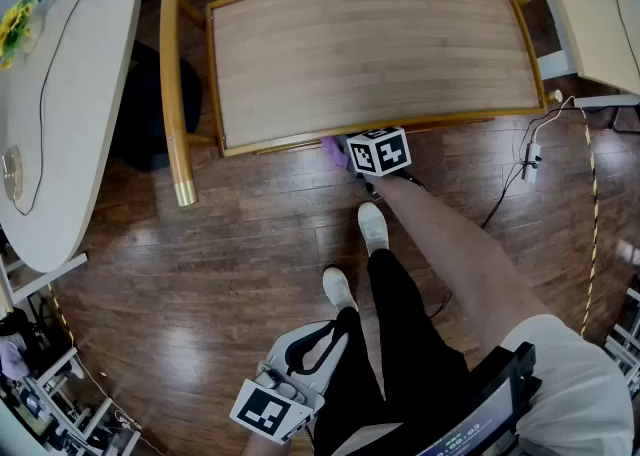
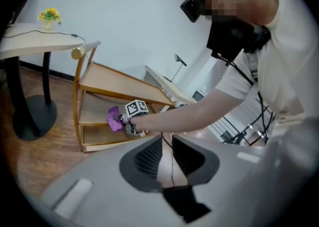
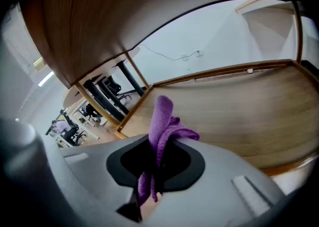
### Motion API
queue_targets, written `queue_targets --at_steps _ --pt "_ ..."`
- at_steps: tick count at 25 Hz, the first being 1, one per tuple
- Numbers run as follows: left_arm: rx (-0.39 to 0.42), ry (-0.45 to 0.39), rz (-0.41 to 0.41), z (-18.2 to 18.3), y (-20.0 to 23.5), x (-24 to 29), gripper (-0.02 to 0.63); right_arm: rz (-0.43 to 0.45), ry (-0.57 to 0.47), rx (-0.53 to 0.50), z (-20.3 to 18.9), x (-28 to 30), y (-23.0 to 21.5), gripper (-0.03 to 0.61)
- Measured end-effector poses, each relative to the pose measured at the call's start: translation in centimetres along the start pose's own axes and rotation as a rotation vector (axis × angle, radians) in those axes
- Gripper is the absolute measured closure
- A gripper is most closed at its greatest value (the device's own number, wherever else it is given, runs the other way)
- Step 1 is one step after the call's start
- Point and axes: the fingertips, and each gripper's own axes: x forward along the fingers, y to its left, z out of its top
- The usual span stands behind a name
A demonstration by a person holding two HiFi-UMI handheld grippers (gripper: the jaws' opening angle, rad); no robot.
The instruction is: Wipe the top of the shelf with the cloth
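Currently our right gripper [image 3: 157, 157] jaws clamp the purple terry cloth [image 3: 163, 121] below the wooden shelf's rimmed top board [image 1: 370, 54]. Lifting carelessly risks snagging that rim. Our left gripper [image 2: 167, 157] jaws stand narrow, empty.

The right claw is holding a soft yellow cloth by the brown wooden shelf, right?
Not quite: the cloth is purple, not yellow. The right gripper view shows the right claw shut on the soft purple cloth, by the brown wooden shelf.
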Motion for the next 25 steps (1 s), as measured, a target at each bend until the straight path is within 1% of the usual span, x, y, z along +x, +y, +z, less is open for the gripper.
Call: queue_targets --at_steps 3,7,11,14,18,20,21,22,23,25 --pt "0.055 0.026 -0.041 0.7 -0.7 2.6 0.532 -0.059 -0.014 0.002 0.5 -3.9 -5.5 0.529" --pt "0.098 0.051 -0.092 2.1 -1.8 5.7 0.532 -0.159 -0.037 0.019 0.3 -9.5 -13.0 0.529" --pt "0.134 0.077 -0.138 3.0 -2.4 7.6 0.532 -0.294 -0.054 0.038 -0.5 -15.3 -20.1 0.529" --pt "0.151 0.098 -0.166 2.8 -3.1 8.9 0.532 -0.396 -0.054 0.046 -1.6 -19.3 -24.7 0.529" --pt "0.15 0.118 -0.182 2.4 -3.4 10.1 0.532 -0.541 -0.002 -0.004 -3.6 -23.0 -29.3 0.529" --pt "0.156 0.115 -0.173 2.4 -3.3 9.9 0.532 -0.599 -0.007 -0.018 -3.7 -24.3 -29.7 0.529" --pt "0.16 0.108 -0.167 2.5 -3.2 9.7 0.532 -0.6 -0.026 -0.024 -3.5 -24.6 -28.9 0.529" --pt "0.161 0.095 -0.16 2.7 -3.1 9.3 0.532 -0.577 -0.049 -0.039 -3.3 -24.5 -27.2 0.529" --pt "0.16 0.081 -0.152 2.8 -2.9 8.9 0.532 -0.532 -0.07 -0.064 -3.1 -23.8 -24.9 0.529" --pt "0.153 0.062 -0.13 2.8 -2.2 7.8 0.532 -0.388 -0.086 -0.136 -3.4 -20.4 -18.0 0.529"
